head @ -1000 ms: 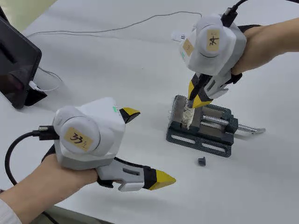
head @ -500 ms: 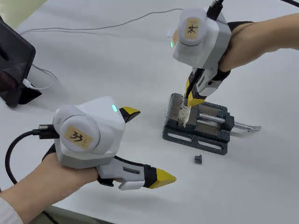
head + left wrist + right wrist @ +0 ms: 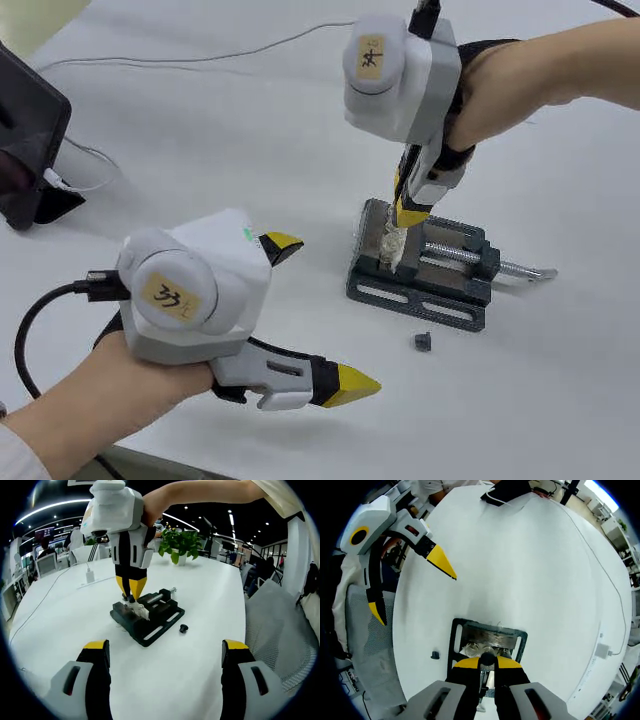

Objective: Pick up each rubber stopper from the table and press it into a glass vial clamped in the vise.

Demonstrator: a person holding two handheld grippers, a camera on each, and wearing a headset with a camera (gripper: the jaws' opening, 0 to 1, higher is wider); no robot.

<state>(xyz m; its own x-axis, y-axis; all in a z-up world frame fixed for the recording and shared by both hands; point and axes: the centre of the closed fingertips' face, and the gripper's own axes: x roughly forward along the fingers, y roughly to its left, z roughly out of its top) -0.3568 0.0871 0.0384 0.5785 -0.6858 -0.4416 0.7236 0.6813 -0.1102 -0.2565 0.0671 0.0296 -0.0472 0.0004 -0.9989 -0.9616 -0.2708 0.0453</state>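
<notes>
Swung more upright than a second ago; clenching rubber stopper point(image 3: 487, 658) at mouth of glass vial point(image 3: 390, 245) in vise point(image 3: 420, 295) with right gripper point(image 3: 408, 213). Beside vise on table point(image 3: 250, 150), second stopper point(image 3: 423, 342). Holding left gripper point(image 3: 330, 312) low, well apart, jaws released.

Bright, even overhead light; soft shadows; fisheye-warped edges.
</notes>
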